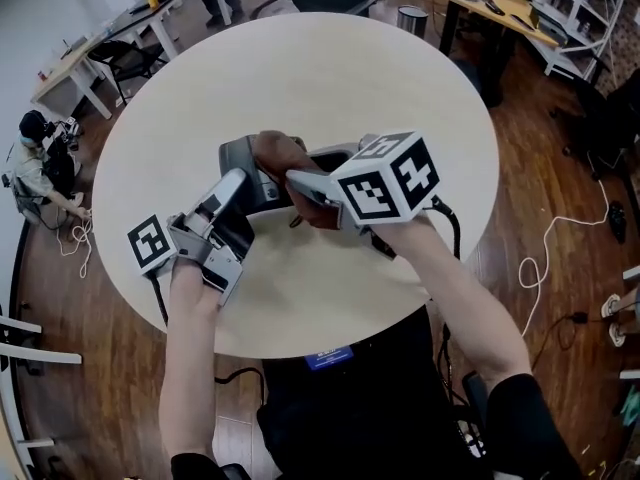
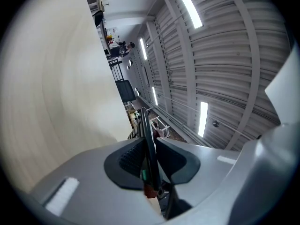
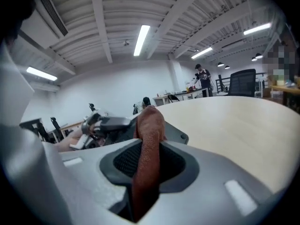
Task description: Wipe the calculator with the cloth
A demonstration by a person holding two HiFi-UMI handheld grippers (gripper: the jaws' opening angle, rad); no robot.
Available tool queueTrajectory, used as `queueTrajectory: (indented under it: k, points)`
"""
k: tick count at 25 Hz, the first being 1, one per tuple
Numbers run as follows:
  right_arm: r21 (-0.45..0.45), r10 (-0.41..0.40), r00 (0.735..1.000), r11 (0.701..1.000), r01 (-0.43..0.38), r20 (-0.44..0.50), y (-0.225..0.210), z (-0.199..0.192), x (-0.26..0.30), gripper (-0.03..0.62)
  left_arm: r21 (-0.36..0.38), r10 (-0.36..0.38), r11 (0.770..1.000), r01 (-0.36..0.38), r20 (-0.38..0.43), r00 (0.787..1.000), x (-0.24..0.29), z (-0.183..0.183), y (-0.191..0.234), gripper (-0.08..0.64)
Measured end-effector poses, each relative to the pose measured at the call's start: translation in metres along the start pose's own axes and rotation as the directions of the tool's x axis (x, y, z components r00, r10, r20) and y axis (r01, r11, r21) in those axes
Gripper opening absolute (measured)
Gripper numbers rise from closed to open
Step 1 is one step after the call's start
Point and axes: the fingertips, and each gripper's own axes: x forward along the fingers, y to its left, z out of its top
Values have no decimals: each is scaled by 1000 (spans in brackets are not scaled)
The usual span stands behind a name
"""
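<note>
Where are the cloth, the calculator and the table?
cloth [image 3: 149, 125], right gripper view, the brown fold sticking up in the middle.
calculator [image 1: 236, 158], head view, its grey left end.
table [image 1: 330, 78], head view, the bare pale top on the far side.

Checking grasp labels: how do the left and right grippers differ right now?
Left gripper clamps the calculator by its thin dark edge; right gripper pinches bunched brown cloth. Left gripper sits at the calculator's left end; right gripper reaches across it from the right. Both are shut on something.

calculator [image 1: 238, 156] 1 | cloth [image 1: 278, 152] 1 | grippers [image 1: 250, 184] [image 1: 300, 192] 2 | round table [image 1: 300, 73] 1
</note>
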Motion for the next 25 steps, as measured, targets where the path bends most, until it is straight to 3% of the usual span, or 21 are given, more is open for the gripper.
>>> queueTrajectory:
  k: [6, 11, 13, 16, 18, 21, 25]
  points:
    - [-153, -203, 969, 971, 182, -140, -36, -25, -1, 98, -6, 6, 1000, -6, 5, 1000, 0, 2, 1, 80]
    - [-204, -293, 942, 945, 258, -166, -58, -30, -8, 98, 6, 4, 1000, -4, 1, 1000, 1, 2, 0, 80]
    - [-199, -278, 952, 947, 251, -125, -51, -21, -11, 100, 4, 2, 1000, -2, 0, 1000, 1, 2, 0, 78]
    - [-171, -147, 988, 975, 139, -37, -15, 1, -9, 100, 5, 2, 1000, -2, 3, 1000, 0, 2, 1, 78]
    - [-181, -80, 997, 981, 75, -19, 6, 8, -5, 100, 8, -2, 1000, 2, 4, 1000, 1, 2, 0, 78]
    - [-224, -99, 993, 971, 82, -67, 8, -3, 3, 98, 7, -7, 1000, 7, 6, 1000, 1, 2, 0, 78]
    - [-176, -164, 979, 974, 141, -121, -19, -26, 3, 100, -2, -7, 1000, 7, 6, 1000, 2, 1, 1, 78]
